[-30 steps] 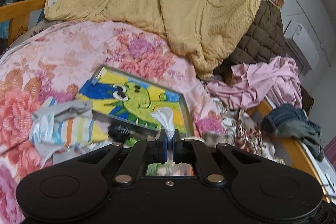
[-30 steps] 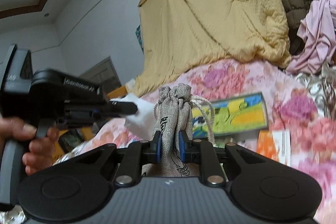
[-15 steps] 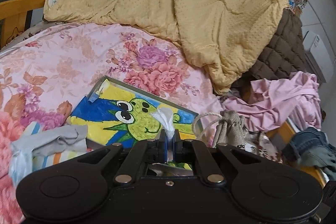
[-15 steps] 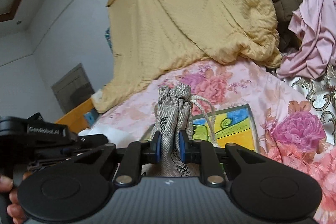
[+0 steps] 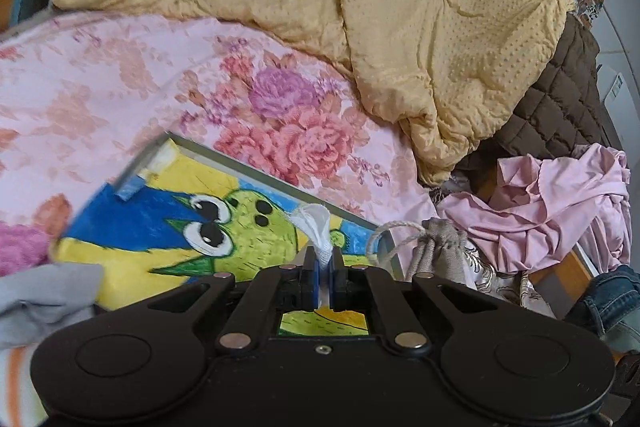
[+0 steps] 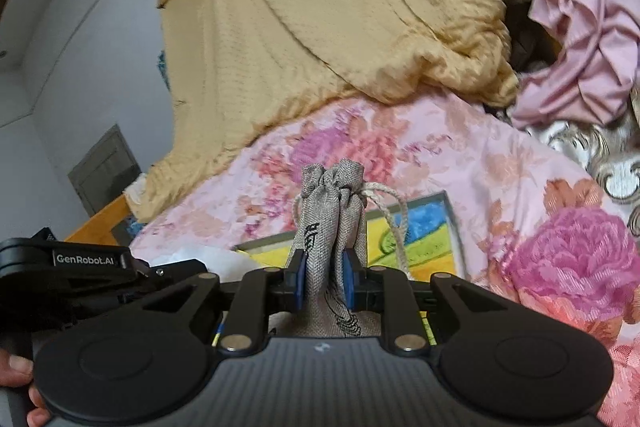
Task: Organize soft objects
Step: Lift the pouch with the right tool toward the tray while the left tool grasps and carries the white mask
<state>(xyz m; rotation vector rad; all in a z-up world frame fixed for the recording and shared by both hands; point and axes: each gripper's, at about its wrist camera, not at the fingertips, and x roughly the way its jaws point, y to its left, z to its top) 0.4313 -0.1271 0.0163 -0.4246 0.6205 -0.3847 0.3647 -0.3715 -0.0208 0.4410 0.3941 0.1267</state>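
left gripper [image 5: 324,273] – clamped on white cloth scrap [image 5: 316,227] | right gripper [image 6: 324,281] – pinching burlap drawstring pouch [image 6: 332,215], cartoon picture [image 6: 416,239] beyond

Grey burlap drawstring pouch [image 6: 330,223] upright, cinched; white cloth scrap [image 5: 316,227] pinched upright over the bed

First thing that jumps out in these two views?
The yellow quilt heaped across the back of the floral bed, then the bright cartoon picture lying flat on it. Up close, the right tool grips a burlap pouch; the left tool pinches white cloth.
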